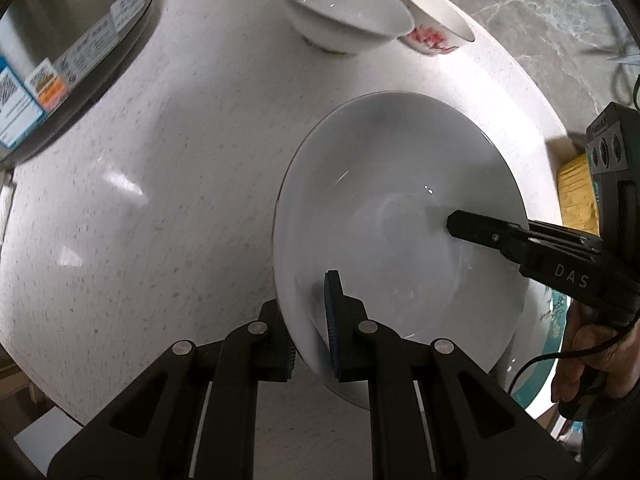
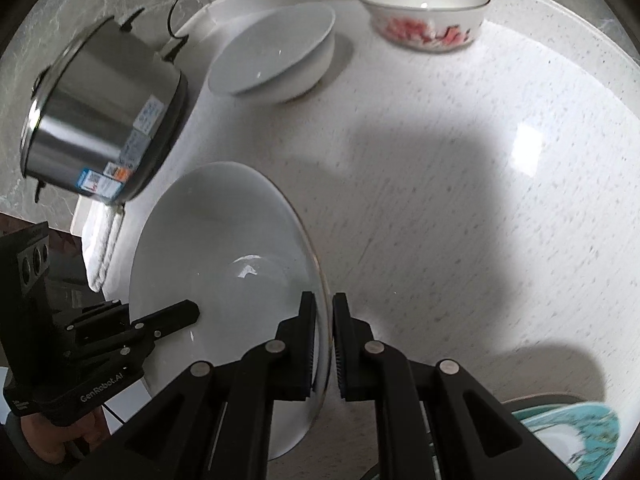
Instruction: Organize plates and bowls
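Only at right, perhaps teal plate (image 2: pixel 576 432).

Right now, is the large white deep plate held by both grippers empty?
Empty: the large white deep plate shows only bare glazed surface and reflections in both wrist views.

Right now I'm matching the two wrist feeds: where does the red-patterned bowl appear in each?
Left wrist: red-patterned bowl at top, right of centre, beside the plain white bowl.
Right wrist: red-patterned bowl at top, right of centre.
Shared landmark: the plain white bowl, on its left in both.
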`<state>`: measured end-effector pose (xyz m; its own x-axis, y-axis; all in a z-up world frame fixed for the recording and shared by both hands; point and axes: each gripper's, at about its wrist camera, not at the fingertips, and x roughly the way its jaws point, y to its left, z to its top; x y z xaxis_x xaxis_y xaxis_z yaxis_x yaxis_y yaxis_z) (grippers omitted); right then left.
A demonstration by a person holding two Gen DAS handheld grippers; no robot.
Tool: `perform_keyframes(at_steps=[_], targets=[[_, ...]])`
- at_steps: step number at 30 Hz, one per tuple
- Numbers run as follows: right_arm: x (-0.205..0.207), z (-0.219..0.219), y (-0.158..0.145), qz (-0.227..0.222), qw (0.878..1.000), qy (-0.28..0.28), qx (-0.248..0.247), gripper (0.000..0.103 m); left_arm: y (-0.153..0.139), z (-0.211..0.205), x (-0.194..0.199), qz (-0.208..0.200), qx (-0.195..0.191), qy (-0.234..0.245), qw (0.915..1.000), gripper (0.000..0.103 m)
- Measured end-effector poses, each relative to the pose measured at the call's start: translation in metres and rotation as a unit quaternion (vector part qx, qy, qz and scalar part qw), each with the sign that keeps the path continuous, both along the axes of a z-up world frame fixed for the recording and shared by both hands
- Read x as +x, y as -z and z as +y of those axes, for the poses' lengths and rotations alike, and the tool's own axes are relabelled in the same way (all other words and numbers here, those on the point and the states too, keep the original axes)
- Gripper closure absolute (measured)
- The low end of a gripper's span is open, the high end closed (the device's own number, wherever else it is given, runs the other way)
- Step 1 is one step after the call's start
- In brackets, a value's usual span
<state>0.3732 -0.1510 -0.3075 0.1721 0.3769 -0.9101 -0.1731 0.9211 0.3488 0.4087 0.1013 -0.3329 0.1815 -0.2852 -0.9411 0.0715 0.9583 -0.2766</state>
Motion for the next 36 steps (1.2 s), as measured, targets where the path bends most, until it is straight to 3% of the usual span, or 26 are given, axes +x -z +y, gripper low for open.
perform_keyframes(at_steps=[14,16,17,18,19,20,25,28,33,36], targets=[[0.002,0.015,0.011,-0.007,1.000,-0.001,-0.006,0.089,0.014,0.024,0.004,-0.009,-0.006,-0.005,0.9999,0.092],[0.002,0.014,0.011,-0.003,1.000,0.005,0.001,0.086,0.014,0.028,0.004,-0.009,-0.007,-0.011,0.9999,0.086],[0.000,0.013,0.009,-0.006,1.000,0.010,0.004,0.081,0.012,0.030,0.004,-0.010,-0.004,-0.015,0.9998,0.082],[-0.001,0.010,0.005,-0.013,1.000,0.014,0.005,0.064,0.009,0.034,0.003,-0.014,0.003,-0.019,0.9997,0.072],[-0.002,0.008,0.000,-0.020,1.000,0.018,0.003,0.054,0.002,0.037,0.002,-0.021,0.008,-0.022,0.9995,0.058],[-0.002,0.006,-0.005,-0.027,0.999,0.022,0.002,0.043,-0.005,0.043,0.002,-0.032,0.013,-0.026,0.9991,0.051],[0.005,-0.026,-0.048,-0.063,0.997,0.049,-0.004,0.040,-0.054,0.064,0.026,-0.085,0.019,-0.034,0.9956,0.039],[0.028,-0.042,-0.082,-0.085,0.995,0.058,0.007,0.031,-0.080,0.059,0.056,-0.123,0.023,-0.017,0.9919,0.031],[0.085,-0.038,-0.116,-0.071,0.994,0.074,0.035,0.021,-0.086,0.037,0.114,-0.126,0.037,0.014,0.9912,0.031],[0.104,-0.027,-0.120,-0.070,0.995,0.069,0.025,0.020,-0.079,0.032,0.141,-0.115,0.045,0.017,0.9921,0.031]])
